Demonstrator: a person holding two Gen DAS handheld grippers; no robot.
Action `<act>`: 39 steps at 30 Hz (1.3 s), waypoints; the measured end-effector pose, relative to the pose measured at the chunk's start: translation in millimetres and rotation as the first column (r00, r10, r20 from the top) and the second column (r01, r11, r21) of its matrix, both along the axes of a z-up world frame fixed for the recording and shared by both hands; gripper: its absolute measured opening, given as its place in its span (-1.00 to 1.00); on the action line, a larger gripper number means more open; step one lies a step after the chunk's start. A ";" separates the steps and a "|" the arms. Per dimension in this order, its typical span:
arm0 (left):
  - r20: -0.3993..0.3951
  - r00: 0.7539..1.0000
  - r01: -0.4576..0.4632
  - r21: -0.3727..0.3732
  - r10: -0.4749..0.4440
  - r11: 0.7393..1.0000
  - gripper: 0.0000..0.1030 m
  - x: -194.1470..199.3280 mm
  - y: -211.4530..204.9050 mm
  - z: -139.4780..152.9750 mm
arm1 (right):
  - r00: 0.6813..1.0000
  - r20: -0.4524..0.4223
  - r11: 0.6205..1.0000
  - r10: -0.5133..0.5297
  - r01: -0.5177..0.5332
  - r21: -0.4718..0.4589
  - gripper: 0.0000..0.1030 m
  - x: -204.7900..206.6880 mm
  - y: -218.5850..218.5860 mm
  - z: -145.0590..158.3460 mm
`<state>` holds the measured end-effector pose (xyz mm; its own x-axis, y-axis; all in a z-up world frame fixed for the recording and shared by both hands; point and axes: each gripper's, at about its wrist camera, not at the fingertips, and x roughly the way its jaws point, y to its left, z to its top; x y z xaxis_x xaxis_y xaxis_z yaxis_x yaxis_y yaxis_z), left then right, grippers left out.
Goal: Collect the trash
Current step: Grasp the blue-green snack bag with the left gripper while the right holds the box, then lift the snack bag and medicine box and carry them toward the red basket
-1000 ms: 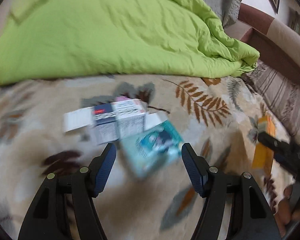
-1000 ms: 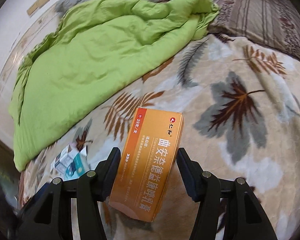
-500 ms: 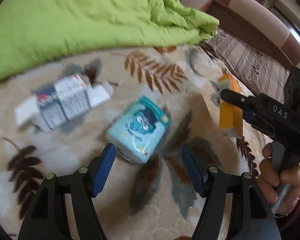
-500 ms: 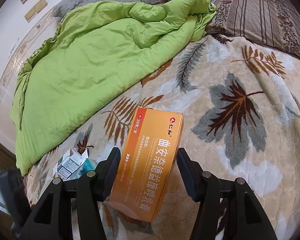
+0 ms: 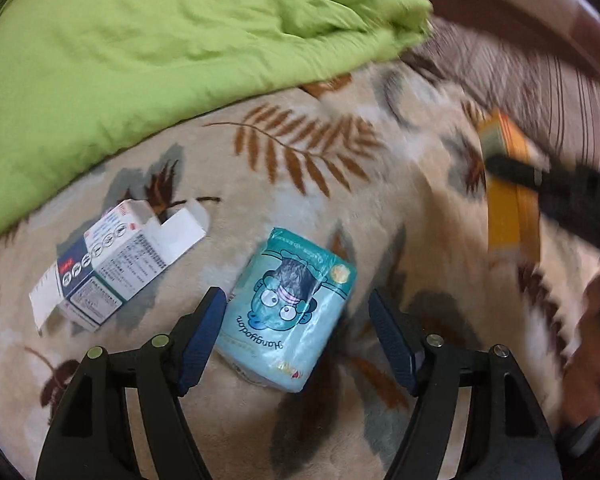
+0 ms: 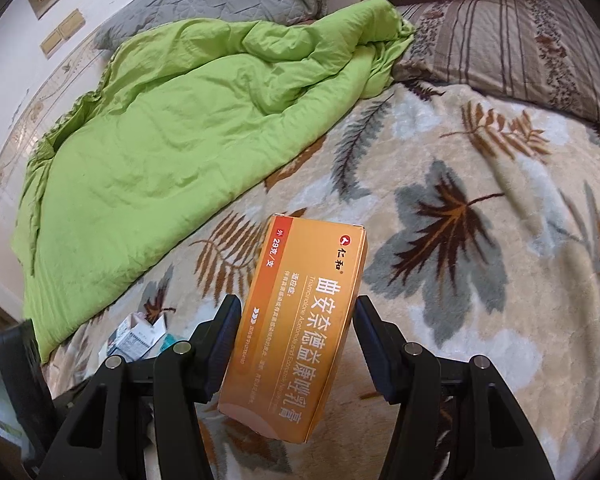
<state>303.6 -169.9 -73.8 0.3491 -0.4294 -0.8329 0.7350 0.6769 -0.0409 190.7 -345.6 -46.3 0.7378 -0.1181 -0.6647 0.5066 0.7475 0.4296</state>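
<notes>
Left gripper [image 5: 296, 336] widening around "Hangyodon" pack [image 5: 288, 312]; right gripper [image 6: 296, 344] clamps "29克/支" box [image 6: 296, 328].

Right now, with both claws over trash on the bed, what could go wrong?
1. The glossy teal tissue pack lies skewed between the open left claw, whose jaws have just been widening; closing now might pinch a corner and slip.
2. The orange cardboard medicine box pokes far beyond the right claw; it could pivot.

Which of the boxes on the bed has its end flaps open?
The white and blue box, lying left of the teal tissue pack, has both end flaps sticking out. The orange box is closed.
</notes>
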 end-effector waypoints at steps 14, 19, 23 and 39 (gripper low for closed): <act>0.115 0.944 -0.309 -0.019 0.309 0.951 -0.39 -19.5 9.2 -9.1 | 0.999 -0.027 0.999 0.039 -0.039 -0.024 0.21 6.6 8.7 -1.6; 0.136 0.871 -0.468 -0.058 0.472 0.882 -0.39 -52.6 48.9 6.9 | 0.997 -0.011 0.995 0.079 -0.079 -0.062 0.20 2.0 16.0 4.5; 0.222 0.804 -0.552 -0.064 0.551 0.832 -0.39 -97.7 83.6 27.1 | 0.987 -0.004 0.984 0.159 -0.159 -0.083 0.20 -2.8 31.1 7.8; 0.324 0.683 -0.648 -0.145 0.655 0.748 -0.38 -223.8 147.5 54.0 | 0.853 -0.057 0.825 0.519 -0.518 -0.228 0.20 -86.7 118.9 12.2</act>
